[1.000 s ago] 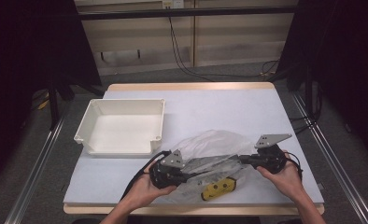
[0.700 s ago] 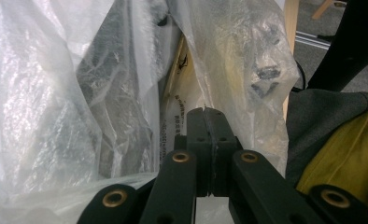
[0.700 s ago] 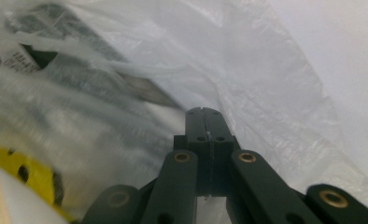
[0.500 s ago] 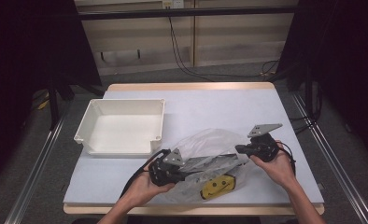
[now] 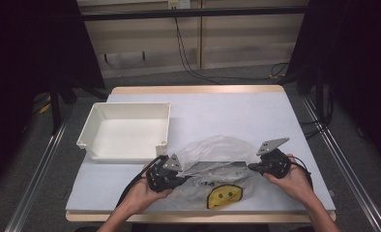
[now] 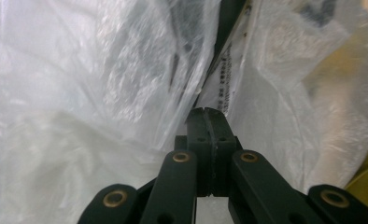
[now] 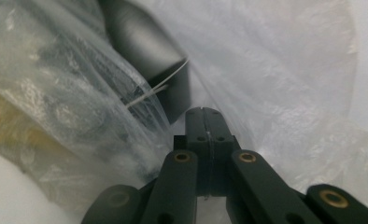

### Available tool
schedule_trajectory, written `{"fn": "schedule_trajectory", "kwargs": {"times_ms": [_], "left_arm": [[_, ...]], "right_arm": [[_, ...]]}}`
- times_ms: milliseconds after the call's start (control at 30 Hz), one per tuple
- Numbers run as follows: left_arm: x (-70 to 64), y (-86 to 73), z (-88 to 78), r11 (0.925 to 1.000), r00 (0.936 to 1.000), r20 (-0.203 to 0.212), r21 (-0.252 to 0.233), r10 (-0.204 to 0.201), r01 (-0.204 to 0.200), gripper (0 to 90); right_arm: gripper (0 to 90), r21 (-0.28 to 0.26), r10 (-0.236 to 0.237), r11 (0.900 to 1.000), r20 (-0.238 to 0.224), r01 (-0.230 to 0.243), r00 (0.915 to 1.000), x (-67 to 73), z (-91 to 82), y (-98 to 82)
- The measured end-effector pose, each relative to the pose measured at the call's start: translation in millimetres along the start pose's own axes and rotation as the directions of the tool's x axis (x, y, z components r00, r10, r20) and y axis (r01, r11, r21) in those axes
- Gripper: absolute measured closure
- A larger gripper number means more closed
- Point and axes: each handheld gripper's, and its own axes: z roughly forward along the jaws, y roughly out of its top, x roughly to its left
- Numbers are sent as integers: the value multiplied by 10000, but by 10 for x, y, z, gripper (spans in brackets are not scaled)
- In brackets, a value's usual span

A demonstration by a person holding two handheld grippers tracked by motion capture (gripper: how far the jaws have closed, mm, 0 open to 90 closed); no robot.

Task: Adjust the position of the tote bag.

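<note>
- My left gripper [image 5: 181,180] sits at the left end of the clear plastic bag [image 5: 216,155], its jaws pressed together on a fold of the film; in the left gripper view [image 6: 209,112] the closed tips bite into the bag's thin skin right where it bunches.
- My right gripper [image 5: 252,167] is at the bag's right end, jaws likewise pressed together and pinching the plastic; in the right gripper view [image 7: 204,112] the film drapes away from the closed tips on both sides.
- The bag lies on the white table [image 5: 237,113], stretched between my two grippers, so it spans the gap from one set of tips to the other.
- Inside the bag, a dark flat object [image 5: 217,167] runs along the line between the grippers, and a yellow smiley-face piece [image 5: 223,195] lies just on my side of that line, nearer the table's front edge.
- In the right gripper view a dark block [image 7: 147,51] shows through the film just beyond and to the left of the tips.
- The white tray [image 5: 93,129] stands beyond the bag's left end, near my left gripper but not touching the bag.
</note>
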Motion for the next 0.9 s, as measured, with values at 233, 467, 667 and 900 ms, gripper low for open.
{"fn": "schedule_trajectory", "kwargs": {"times_ms": [233, 467, 667, 900], "left_arm": [[-13, -64, 24, 9999, 9998, 175, 138, 89, -92, 900], [-25, -114, 13, 10000, 9996, 284, 24, 72, -73, 900], [-26, -137, 25, 9998, 9998, 199, 177, 24, -27, 900], [-62, -158, 19, 9990, 9996, 253, 414, 129, -140, 900]], "right_arm": [[900, 141, -340, 9993, -57, 340, 9994, 94, -37, -99], [900, 192, -229, 9995, -145, 232, 9996, 140, -78, -165], [900, 96, -350, 9993, -215, 352, 9992, 166, -107, -231], [900, 231, -391, 9990, -97, 393, 9992, 197, -130, -293]]}}
